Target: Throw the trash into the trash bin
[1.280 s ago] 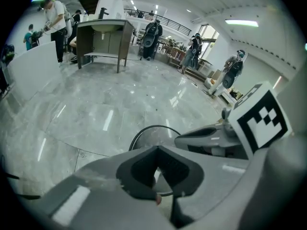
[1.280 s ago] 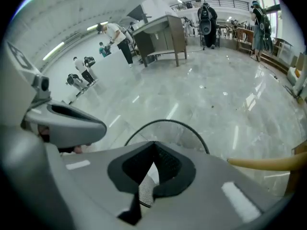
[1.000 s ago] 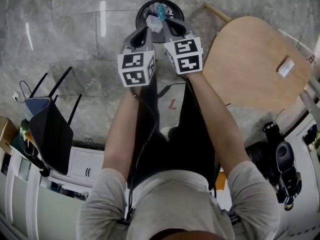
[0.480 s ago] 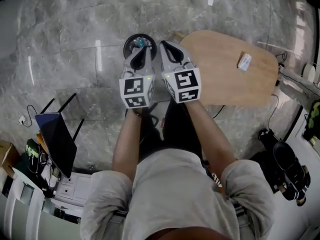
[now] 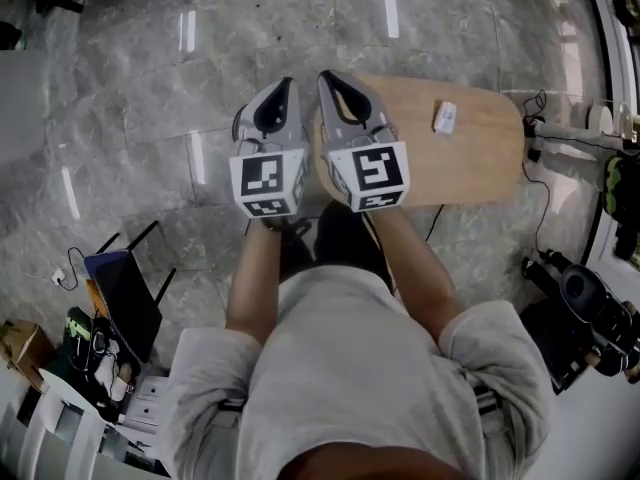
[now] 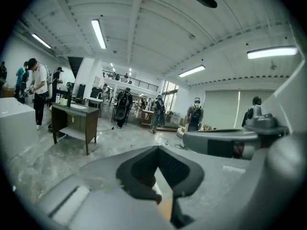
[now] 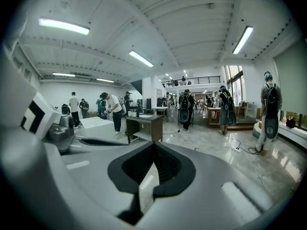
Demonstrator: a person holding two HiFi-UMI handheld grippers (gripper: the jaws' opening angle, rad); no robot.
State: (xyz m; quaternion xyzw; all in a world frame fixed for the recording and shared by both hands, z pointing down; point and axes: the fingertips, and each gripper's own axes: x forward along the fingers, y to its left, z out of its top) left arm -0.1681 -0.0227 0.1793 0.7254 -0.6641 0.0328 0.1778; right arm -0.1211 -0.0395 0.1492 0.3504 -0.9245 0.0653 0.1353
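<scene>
Both grippers have come up high. The left gripper (image 5: 285, 84) has its jaws together with nothing between them, and the right gripper (image 5: 326, 76), just beside it, is the same. One second ago both tips were at the mouth of the trash bin (image 5: 238, 128). Now the bin lies under the left gripper, and only a dark piece of its rim shows. The trash is not visible (I judge it is inside, dropped). Beyond the right gripper stands the wooden table (image 5: 470, 163) with a small white thing (image 5: 445, 116), perhaps the next piece.
</scene>
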